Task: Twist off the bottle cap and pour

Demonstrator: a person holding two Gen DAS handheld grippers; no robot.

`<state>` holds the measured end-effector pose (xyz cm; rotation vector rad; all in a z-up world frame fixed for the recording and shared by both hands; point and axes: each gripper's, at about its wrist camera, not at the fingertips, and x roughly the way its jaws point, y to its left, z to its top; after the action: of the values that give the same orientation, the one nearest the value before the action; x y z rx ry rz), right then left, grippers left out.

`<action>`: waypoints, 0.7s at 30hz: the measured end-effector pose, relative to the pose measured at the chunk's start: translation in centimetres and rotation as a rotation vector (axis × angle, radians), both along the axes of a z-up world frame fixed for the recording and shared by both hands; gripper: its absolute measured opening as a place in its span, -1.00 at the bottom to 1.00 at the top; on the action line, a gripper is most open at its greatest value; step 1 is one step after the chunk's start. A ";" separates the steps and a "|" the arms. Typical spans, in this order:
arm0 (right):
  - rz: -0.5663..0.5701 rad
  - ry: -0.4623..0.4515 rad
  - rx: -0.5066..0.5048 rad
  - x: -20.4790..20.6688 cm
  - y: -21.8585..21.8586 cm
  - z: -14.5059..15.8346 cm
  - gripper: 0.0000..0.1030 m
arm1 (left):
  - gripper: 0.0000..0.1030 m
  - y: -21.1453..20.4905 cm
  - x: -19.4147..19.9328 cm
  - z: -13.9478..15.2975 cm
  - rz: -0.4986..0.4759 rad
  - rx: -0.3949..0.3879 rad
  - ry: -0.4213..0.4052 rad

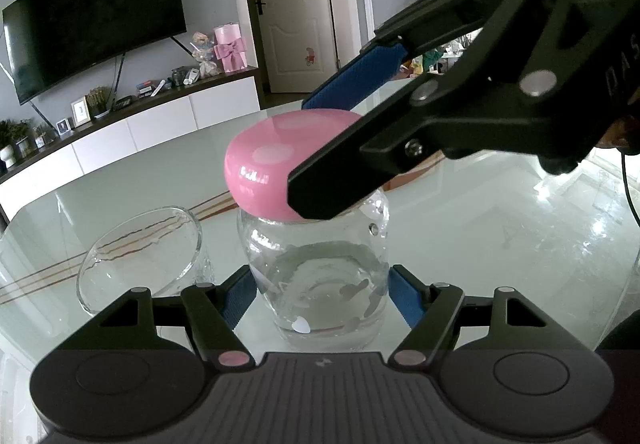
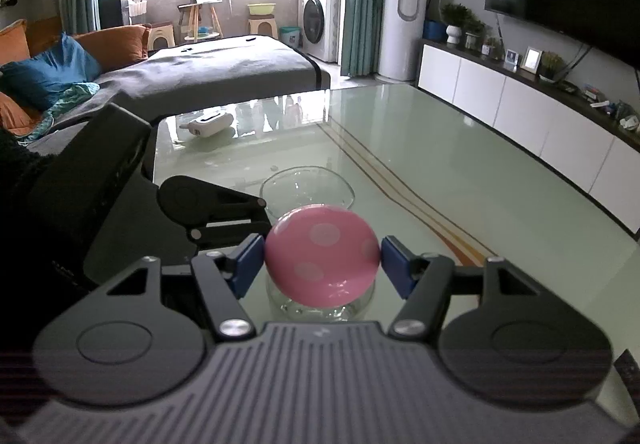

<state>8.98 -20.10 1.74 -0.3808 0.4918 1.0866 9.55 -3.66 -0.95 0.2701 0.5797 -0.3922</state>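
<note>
A clear glass bottle (image 1: 320,284) with some water in it stands on the glass table (image 1: 480,224). It has a pink dotted cap (image 1: 276,164), also in the right wrist view (image 2: 322,256). My left gripper (image 1: 322,294) is shut on the bottle's body, blue pads touching both sides. My right gripper (image 2: 322,262) comes from above right and is shut on the pink cap, one pad on each side. In the left wrist view its blue pad (image 1: 360,78) lies behind the cap.
An empty clear glass bowl (image 1: 140,256) sits just left of the bottle, also seen beyond the cap in the right wrist view (image 2: 308,190). A white device (image 2: 208,124) lies at the table's far end. A TV cabinet (image 2: 540,124) runs along the wall.
</note>
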 end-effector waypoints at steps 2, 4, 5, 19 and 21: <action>-0.026 -0.018 0.009 -0.6 -0.1 0.0 0.46 | 0.46 -0.1 0.0 -0.1 0.001 0.002 -0.001; -0.050 -0.037 0.029 -1.2 -0.3 0.2 0.63 | 0.46 0.0 0.2 0.0 0.001 0.001 -0.001; -0.064 -0.041 0.037 -1.5 -0.3 0.2 0.63 | 0.46 -0.1 0.2 0.0 0.002 0.002 -0.001; -0.326 -0.035 0.020 -2.9 2.1 -0.1 0.61 | 0.46 0.2 0.7 -0.3 0.004 0.003 -0.005; -0.340 -0.040 0.012 -2.9 2.7 -0.2 0.56 | 0.46 0.2 0.7 -0.4 0.004 0.003 -0.005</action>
<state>6.03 -17.45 1.55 -0.2944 0.4936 0.7517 10.26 -3.43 -1.35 0.2730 0.5762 -0.3869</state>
